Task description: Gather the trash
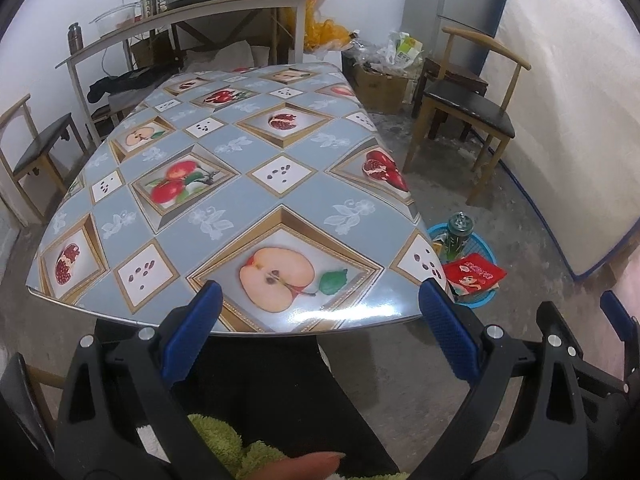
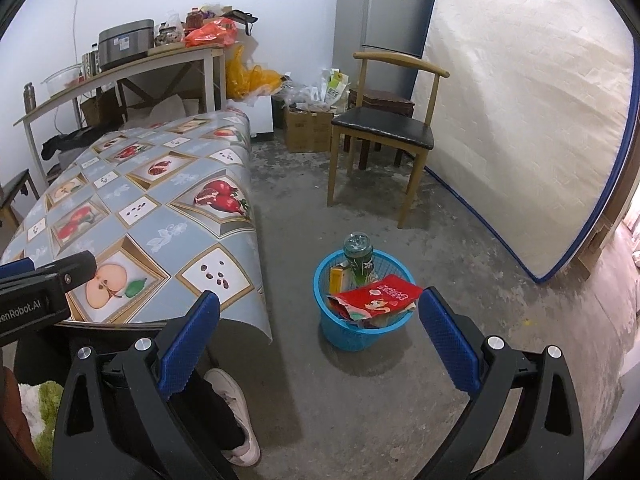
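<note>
A blue plastic basket stands on the concrete floor beside the table's right edge. It holds a green bottle, a red snack packet and a yellow carton. The basket also shows in the left wrist view, partly hidden by the table. My left gripper is open and empty over the near edge of the table. My right gripper is open and empty above the floor, just short of the basket. The left gripper's side shows at the left edge of the right wrist view.
The table carries a fruit-patterned cloth. A wooden chair stands beyond the basket, a mattress leans on the right wall. A cardboard box of rubbish, a fridge and a cluttered shelf are at the back. My shoe is below.
</note>
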The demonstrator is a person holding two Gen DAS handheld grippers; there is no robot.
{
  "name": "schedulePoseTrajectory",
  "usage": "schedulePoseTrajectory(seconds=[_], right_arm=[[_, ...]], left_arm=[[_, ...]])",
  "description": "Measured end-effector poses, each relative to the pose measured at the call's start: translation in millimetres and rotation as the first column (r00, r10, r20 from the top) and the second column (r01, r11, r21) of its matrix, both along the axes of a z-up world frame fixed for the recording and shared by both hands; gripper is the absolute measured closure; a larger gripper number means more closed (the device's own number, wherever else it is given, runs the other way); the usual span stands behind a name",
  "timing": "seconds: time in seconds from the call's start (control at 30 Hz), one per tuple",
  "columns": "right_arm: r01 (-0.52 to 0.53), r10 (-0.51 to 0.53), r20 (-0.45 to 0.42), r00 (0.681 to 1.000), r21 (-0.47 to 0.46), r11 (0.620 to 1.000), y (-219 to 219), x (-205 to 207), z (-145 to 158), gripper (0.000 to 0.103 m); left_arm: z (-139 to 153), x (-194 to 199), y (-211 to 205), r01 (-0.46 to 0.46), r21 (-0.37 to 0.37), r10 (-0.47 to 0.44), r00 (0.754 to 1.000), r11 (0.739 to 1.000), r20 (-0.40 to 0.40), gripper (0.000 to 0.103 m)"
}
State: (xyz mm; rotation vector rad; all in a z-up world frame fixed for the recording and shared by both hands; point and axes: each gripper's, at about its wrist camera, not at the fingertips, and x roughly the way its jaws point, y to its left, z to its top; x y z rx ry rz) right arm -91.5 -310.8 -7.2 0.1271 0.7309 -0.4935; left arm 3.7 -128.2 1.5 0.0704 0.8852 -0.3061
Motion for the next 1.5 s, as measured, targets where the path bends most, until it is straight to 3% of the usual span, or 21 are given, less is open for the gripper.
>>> schedulePoseTrajectory(seconds=[0.43, 1.5], right_arm=[[0.026, -0.026, 0.003, 1.0, 0.013, 1.0, -7, -1, -1, 0.006], [0.017, -0.017, 0.027, 1.0, 0.002, 1.0, -6, -2, 7, 0.006]], left_arm=[[2, -3, -14, 0.057, 0.025, -0.057, 0.998, 0.998, 0.011, 0.008], [9, -4, -5, 0.016, 0.013, -0.017, 0.999, 1.0, 0.029, 0.008]])
